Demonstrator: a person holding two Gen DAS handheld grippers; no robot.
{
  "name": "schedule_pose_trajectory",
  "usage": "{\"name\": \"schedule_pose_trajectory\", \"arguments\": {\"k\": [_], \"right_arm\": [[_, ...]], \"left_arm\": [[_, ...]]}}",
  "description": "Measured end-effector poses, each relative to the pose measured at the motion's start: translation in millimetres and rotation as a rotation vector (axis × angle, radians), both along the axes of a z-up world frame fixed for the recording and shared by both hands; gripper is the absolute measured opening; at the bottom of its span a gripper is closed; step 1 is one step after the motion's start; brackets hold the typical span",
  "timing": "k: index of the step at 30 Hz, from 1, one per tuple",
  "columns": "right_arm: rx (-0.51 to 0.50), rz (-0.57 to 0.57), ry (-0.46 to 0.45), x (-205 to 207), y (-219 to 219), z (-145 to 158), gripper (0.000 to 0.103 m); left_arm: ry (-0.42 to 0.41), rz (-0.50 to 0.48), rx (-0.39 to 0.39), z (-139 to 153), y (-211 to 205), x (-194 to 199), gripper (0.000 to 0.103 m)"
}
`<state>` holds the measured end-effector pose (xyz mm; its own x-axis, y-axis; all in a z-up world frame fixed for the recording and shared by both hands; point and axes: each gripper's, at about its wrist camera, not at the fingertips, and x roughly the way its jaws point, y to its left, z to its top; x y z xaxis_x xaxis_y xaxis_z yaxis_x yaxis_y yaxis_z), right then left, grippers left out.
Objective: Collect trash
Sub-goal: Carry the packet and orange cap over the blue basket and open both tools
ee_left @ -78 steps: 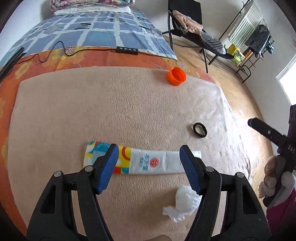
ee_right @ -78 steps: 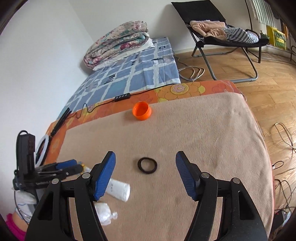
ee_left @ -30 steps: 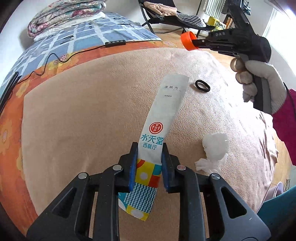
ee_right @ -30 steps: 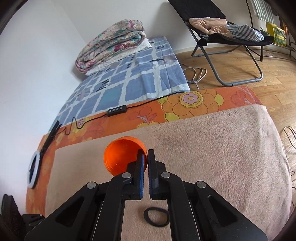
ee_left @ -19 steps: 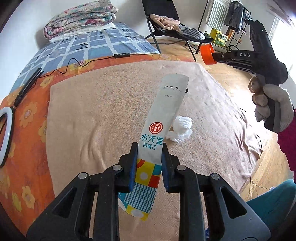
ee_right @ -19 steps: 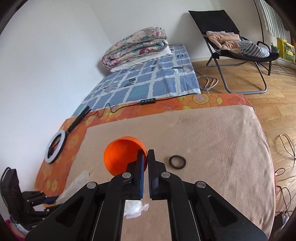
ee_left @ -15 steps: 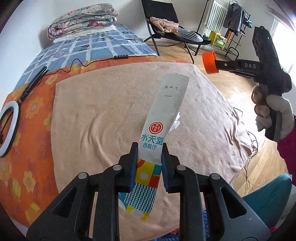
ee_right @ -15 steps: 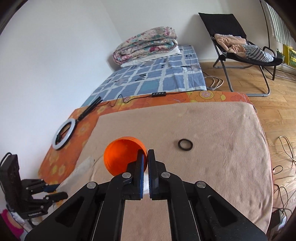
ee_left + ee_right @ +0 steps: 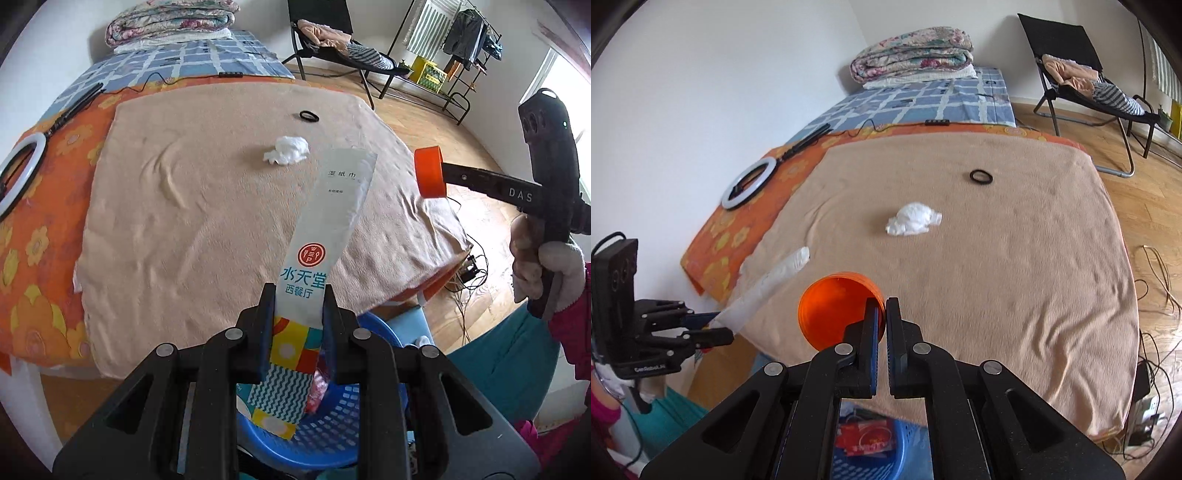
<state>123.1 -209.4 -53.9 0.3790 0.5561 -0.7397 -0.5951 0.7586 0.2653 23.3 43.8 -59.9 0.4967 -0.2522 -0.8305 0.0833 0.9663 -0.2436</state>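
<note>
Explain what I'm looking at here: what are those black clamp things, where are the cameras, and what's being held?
These are two hand-held grippers, one in each of a person's hands; each carries a wide-angle camera looking along its two fingers. One picture comes from the left gripper, which is shut on a long wet-wipe packet. The other comes from the right gripper, shut on the rim of an orange cap. Each view also shows the other gripper off to the side. Both hang past the edge of a bed with a tan blanket, above a blue basket that already holds some wrappers. A crumpled tissue and a black ring lie on the blanket.
</note>
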Motion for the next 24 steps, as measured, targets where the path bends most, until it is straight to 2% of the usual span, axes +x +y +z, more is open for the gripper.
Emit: {"name": "schedule_pose_trajectory", "arguments": {"k": [10, 17, 24], "right_arm": [[-0.079, -0.008, 0.045, -48.1, -17.6, -52.5, 0.002], [-0.145, 0.052, 0.064, -80.9, -4.6, -83.3, 0.002], [-0.208, 0.084, 0.07, -101.2, 4.2, -100.6, 0.003]], "left_arm": [[0.179, 0.046, -0.094, -65.3, -3.1, -53.2, 0.022], [0.26, 0.014, -0.081, -89.1, -13.3, -70.4, 0.022], [0.326, -0.016, -0.075, -107.8, -24.2, -77.1, 0.022]]}}
